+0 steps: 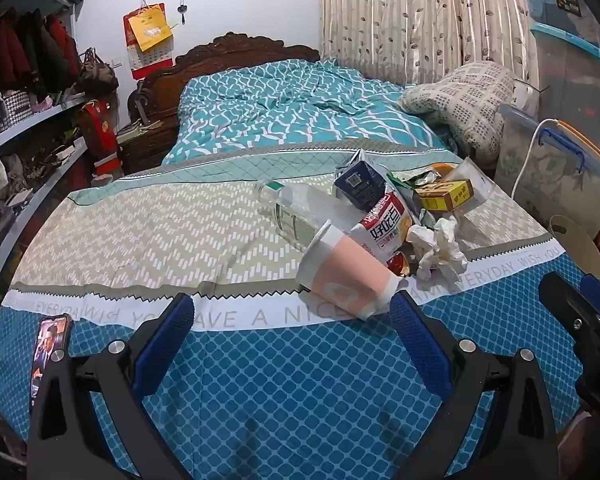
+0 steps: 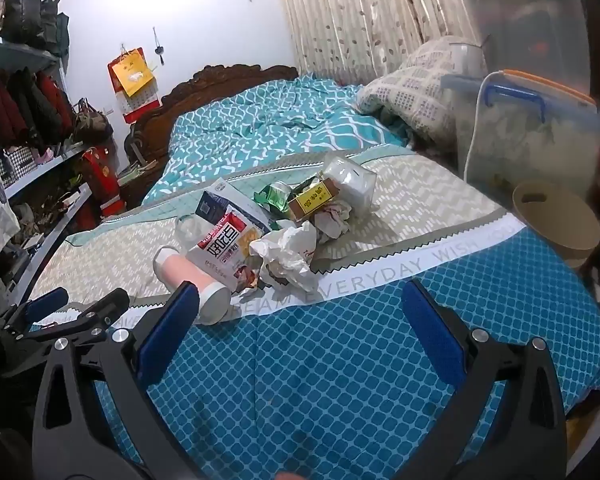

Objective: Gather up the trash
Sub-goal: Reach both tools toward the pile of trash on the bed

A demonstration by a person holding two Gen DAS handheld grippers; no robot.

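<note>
A heap of trash lies on the bed's patterned cover. In it are a tipped pink paper cup (image 1: 348, 272) (image 2: 192, 276), a clear plastic bottle (image 1: 296, 208), a white and red snack bag (image 1: 384, 224) (image 2: 224, 248), a dark blue carton (image 1: 360, 182) (image 2: 220, 200), a yellow box (image 1: 444, 194) (image 2: 312, 198), crumpled white paper (image 1: 436, 248) (image 2: 288, 256) and a clear plastic tub (image 2: 348, 182). My left gripper (image 1: 292, 320) (image 2: 80, 302) hovers open just short of the cup. Beside it, my right gripper (image 2: 300, 312) (image 1: 580, 296) is open before the heap, with nothing between its fingers.
A beige bin (image 2: 556, 220) (image 1: 576, 244) stands at the bed's right edge, below stacked clear storage boxes (image 2: 532, 132) with a white cable. A phone (image 1: 48, 352) lies at the near left of the cover. Shelves with clothes (image 1: 32, 80) line the left wall.
</note>
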